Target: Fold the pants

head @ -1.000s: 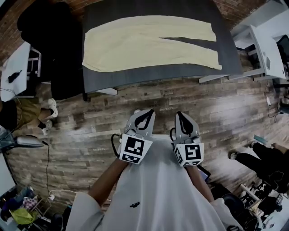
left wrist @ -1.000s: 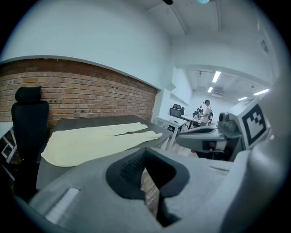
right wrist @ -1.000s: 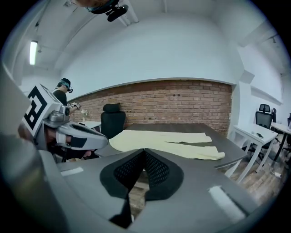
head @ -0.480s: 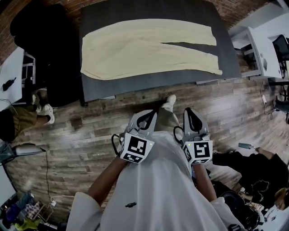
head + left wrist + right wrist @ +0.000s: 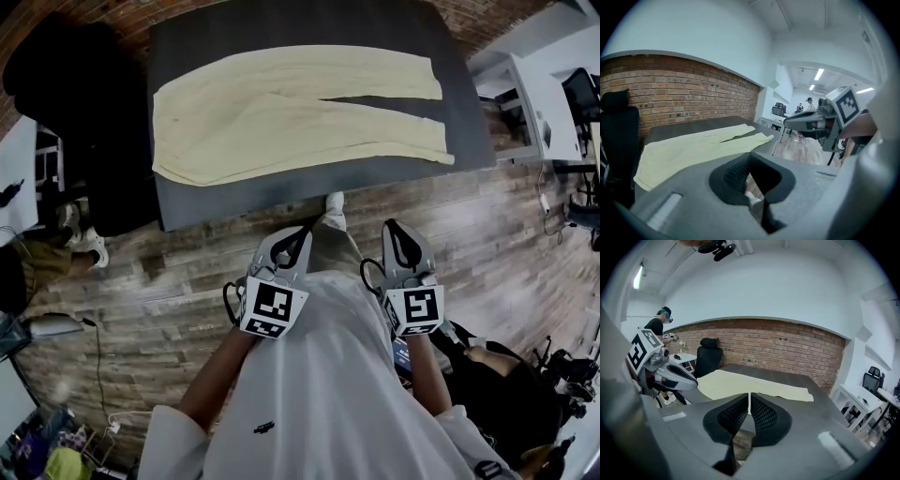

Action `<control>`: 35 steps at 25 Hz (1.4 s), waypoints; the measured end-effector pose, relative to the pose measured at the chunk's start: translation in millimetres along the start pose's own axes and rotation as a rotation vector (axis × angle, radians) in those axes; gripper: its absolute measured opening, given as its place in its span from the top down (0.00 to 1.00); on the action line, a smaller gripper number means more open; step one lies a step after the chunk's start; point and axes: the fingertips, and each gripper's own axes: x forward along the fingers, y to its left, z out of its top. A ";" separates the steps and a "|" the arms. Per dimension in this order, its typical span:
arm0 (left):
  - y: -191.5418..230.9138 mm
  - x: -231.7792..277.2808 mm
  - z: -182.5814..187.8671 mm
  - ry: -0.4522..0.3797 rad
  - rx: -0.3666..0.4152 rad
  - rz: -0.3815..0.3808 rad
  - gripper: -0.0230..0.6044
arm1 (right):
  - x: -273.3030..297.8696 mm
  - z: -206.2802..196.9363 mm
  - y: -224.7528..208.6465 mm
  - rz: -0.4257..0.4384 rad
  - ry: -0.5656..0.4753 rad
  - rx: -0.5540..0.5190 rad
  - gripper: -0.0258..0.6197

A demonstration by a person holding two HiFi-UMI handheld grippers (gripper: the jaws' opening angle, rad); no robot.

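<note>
The pale pants (image 5: 291,112) are spread flat on the dark table (image 5: 281,26), well beyond the jaws. The left gripper (image 5: 296,236) and right gripper (image 5: 398,232) are seen with jaws pressed together.

Your left gripper (image 5: 298,240) and right gripper (image 5: 396,234) are held side by side, just short of the near edge of the table (image 5: 281,28). Both point toward it, tilted slightly down. Each pair of jaws is closed and empty. Your left forearm (image 5: 217,380) and right forearm (image 5: 424,375) reach toward the table from your sides. Neither gripper touches the table.
</note>
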 end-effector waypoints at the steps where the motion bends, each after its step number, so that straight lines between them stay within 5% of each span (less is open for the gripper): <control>1: 3.7 5.9 2.2 0.007 0.002 0.001 0.96 | 5.8 1.5 -6.9 0.001 0.005 -0.010 0.95; 18: 33.4 159.7 48.6 0.180 0.098 -0.024 0.95 | 107.0 -15.9 -156.4 0.133 0.172 -0.117 0.89; 21: 40.3 186.2 46.3 0.218 0.099 0.004 0.95 | 125.5 -26.8 -175.4 0.178 0.204 -0.159 0.88; 24: 39.5 211.4 41.5 0.247 0.076 -0.008 0.84 | 142.7 -42.6 -190.9 0.222 0.239 -0.198 0.87; 35: 47.9 271.2 -6.0 0.384 0.073 0.001 0.79 | 175.3 -104.4 -228.9 0.397 0.366 -0.304 0.82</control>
